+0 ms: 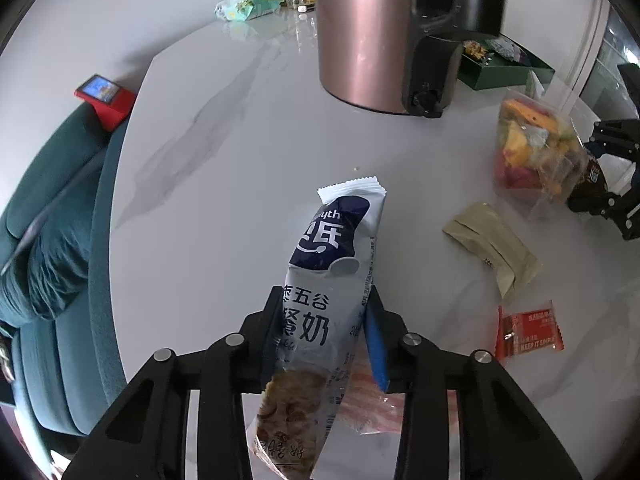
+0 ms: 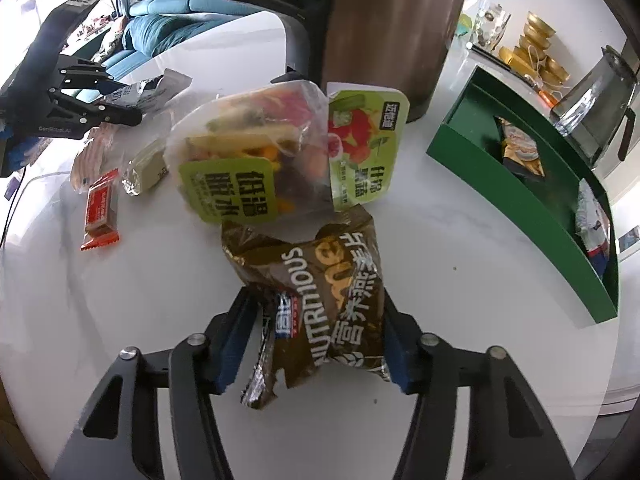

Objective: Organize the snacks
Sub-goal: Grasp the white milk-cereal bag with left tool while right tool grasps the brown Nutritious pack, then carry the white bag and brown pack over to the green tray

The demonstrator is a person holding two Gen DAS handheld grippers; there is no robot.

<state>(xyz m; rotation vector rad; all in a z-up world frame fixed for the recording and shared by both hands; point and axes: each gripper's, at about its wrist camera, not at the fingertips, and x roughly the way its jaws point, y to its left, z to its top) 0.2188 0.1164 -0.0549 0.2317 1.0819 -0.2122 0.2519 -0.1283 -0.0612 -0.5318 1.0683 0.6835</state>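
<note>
My left gripper (image 1: 325,296) is shut on a long white and navy cereal-milk packet (image 1: 340,240), which sticks up between its fingers above the white marble table (image 1: 224,208). From the right wrist view the left gripper (image 2: 116,104) shows at the far left, still with that packet. A crumpled brown oat packet (image 2: 320,276) sits in my right gripper (image 2: 316,296), whose blue pads press on both its sides. Behind it lies a clear bag of mixed dried fruit (image 2: 248,152) with green labels. A green tray (image 2: 520,216) at the right holds two other packets.
A tall rose-gold kettle (image 1: 360,32) stands at the back of the table. An olive packet (image 1: 494,248), a red packet (image 1: 528,330) and a pink striped packet (image 1: 372,404) lie loose. A teal sofa (image 1: 52,240) is past the table's left edge.
</note>
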